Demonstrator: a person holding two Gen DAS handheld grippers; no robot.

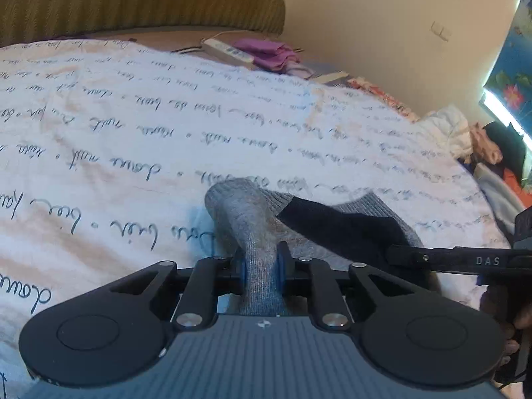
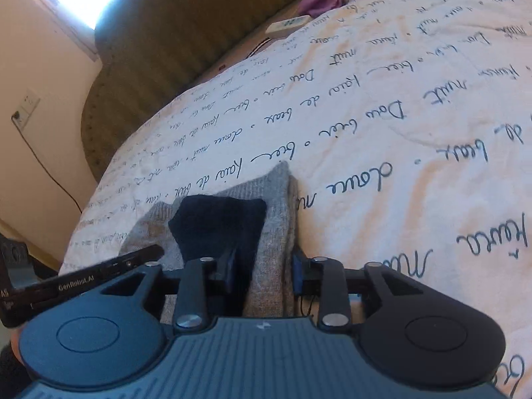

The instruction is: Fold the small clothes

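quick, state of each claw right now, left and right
left claw: closed on the grey sock
right claw: closed on the same grey sock, at its dark navy part

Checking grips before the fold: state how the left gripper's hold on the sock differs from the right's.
The left gripper pinches only grey knit of the sock, bunched narrow; the right gripper clamps a wider band spanning both the dark navy patch and grey. Both are shut on the same sock, over the script-printed bedspread.

White script-printed bedspread (image 1: 139,126) — grey sock (image 1: 246,219) (dark toe patch), remote (image 1: 229,51), purple cloth (image 1: 269,53) on it.
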